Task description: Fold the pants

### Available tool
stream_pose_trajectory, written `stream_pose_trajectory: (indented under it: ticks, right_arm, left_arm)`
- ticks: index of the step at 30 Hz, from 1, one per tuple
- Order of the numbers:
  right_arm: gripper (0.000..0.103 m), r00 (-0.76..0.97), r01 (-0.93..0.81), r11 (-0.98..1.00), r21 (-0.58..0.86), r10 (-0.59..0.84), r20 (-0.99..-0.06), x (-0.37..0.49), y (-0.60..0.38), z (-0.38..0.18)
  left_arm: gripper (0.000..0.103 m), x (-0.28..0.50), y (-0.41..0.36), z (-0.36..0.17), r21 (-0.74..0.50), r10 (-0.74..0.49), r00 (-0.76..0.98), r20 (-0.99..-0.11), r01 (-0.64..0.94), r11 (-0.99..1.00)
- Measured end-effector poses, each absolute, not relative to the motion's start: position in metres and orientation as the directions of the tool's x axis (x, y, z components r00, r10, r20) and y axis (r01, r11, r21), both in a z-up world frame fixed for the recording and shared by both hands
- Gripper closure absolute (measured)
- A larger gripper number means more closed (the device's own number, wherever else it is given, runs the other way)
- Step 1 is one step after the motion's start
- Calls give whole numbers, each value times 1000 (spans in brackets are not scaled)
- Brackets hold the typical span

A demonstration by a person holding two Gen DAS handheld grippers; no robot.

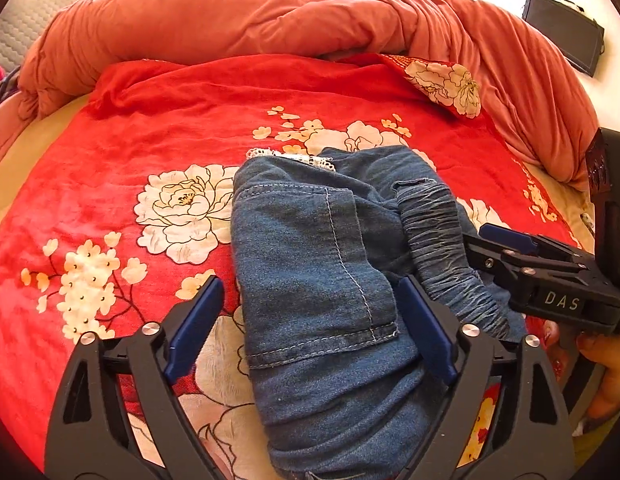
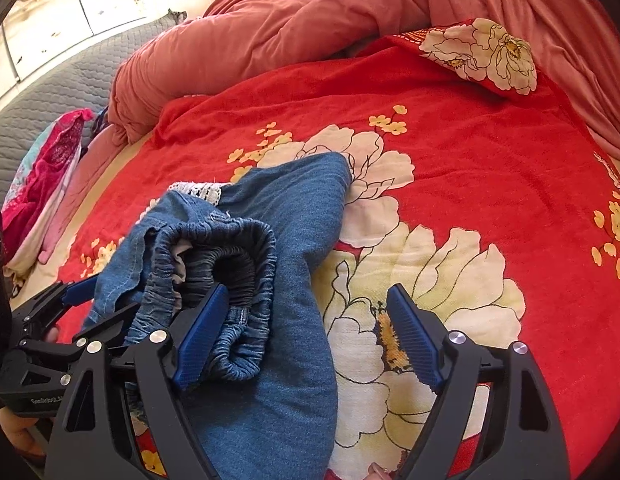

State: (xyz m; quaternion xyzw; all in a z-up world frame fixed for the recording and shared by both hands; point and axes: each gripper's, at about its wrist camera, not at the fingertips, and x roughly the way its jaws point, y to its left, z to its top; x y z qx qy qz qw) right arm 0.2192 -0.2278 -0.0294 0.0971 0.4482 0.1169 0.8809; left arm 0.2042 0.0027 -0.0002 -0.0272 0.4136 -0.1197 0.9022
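Blue denim pants point(image 1: 317, 264) lie bundled on the red flowered blanket point(image 1: 150, 128), back pocket up, white lace trim point(image 1: 294, 158) at the far end. My left gripper point(image 1: 310, 292) is open and straddles the near part of the bundle; its left pad stands clear of the denim. From the right, my right gripper point(image 1: 493, 240) points at the elastic waistband point(image 1: 441, 248). In the right wrist view the right gripper point(image 2: 306, 296) is open over the pants point(image 2: 294, 216), its left finger beside the gathered waistband point(image 2: 238, 240). The left gripper point(image 2: 98, 300) shows at the left edge.
A salmon duvet point(image 1: 250, 12) is bunched along the far side of the bed. A black flat screen point(image 1: 561, 32) lies at the far right. Pink clothes point(image 2: 46, 176) are piled at the left on a grey quilted surface point(image 2: 50, 92). A person's hand point(image 1: 605, 360) holds the right gripper.
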Motion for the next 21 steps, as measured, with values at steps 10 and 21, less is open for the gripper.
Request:
stream_pose_trajectory:
  ticks: [10, 21]
  right_arm:
    - [20, 600, -136, 942, 307, 325, -731, 218, -228, -14]
    - [14, 638, -167, 934, 317, 348, -687, 212, -226, 5]
  left_arm:
    - [12, 200, 5, 13, -185, -280, 631, -723, 213, 959]
    - [10, 194, 6, 27, -169, -278, 652, -706, 226, 959]
